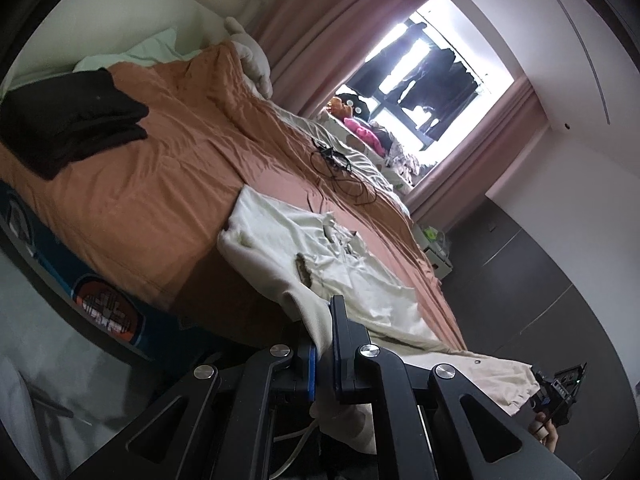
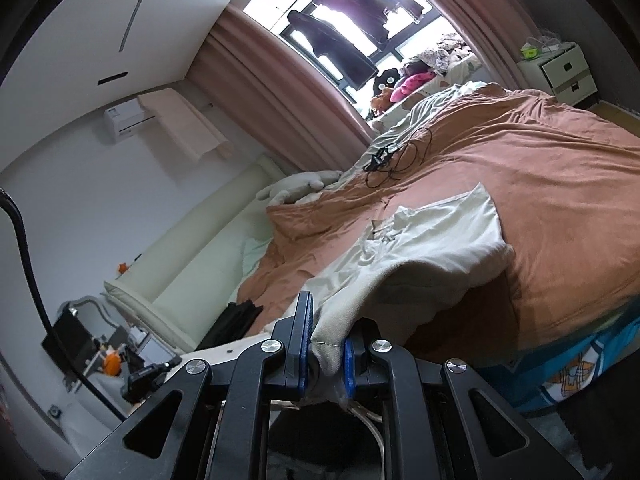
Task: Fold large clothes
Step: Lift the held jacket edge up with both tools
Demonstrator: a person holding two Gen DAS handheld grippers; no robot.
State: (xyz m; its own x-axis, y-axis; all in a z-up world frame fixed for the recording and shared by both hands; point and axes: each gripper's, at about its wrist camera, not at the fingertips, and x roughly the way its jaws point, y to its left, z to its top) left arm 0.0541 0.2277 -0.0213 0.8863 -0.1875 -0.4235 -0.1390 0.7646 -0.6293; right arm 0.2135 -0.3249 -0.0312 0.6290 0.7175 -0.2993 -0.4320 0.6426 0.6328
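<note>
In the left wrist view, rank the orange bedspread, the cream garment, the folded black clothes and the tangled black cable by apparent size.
1. orange bedspread
2. cream garment, though nearness inflates it
3. folded black clothes
4. tangled black cable

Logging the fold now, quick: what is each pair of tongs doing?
Left tongs: closed on the cream garment.
Right tongs: closed on the same garment's edge.

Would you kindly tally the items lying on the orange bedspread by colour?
Cream: 1, the cream garment, pinched by left gripper and right gripper
Black: 2, the black folded clothes and black cable
White: 1, the white plush toy
Total: 4
</note>
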